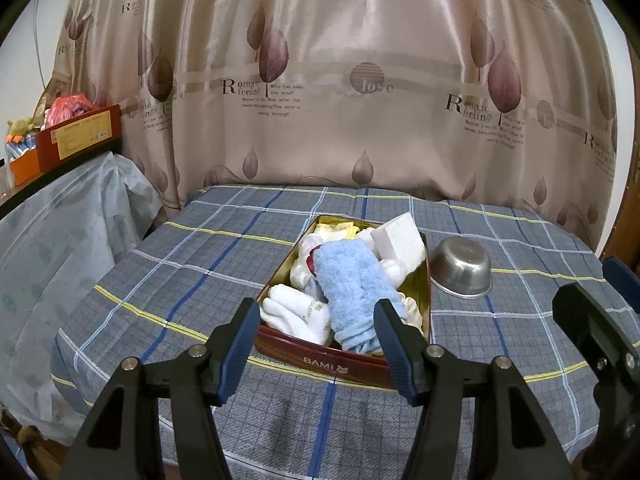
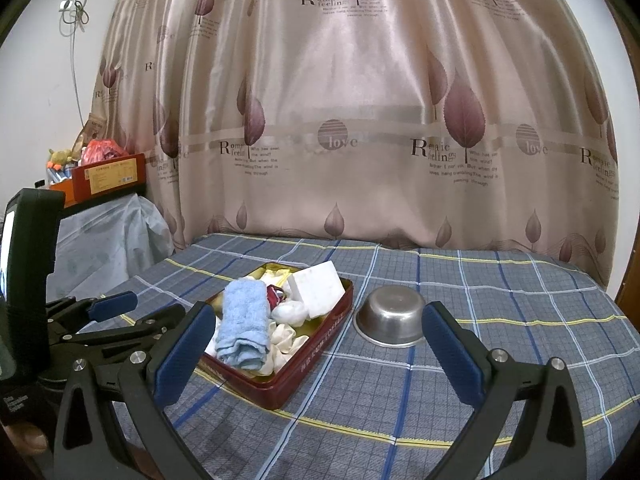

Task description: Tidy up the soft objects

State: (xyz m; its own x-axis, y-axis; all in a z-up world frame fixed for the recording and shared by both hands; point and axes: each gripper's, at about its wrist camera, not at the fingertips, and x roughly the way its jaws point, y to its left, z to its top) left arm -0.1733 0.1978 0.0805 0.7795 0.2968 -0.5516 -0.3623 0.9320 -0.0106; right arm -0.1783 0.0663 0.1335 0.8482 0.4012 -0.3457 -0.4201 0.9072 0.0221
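Blue towel (image 1: 354,292) lies rolled atop the socks in the red tin (image 1: 340,364) on your desk; left claw (image 1: 316,354) and right claw (image 2: 318,354) hover spread, empty. Next, probably close in on it.

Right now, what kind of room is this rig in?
Probably a home room, not a lab. A satin leaf-print curtain hangs behind a table under a plaid cloth, and household clutter sits in boxes on a side shelf. On the cloth: a tin of soft items and a steel bowl.
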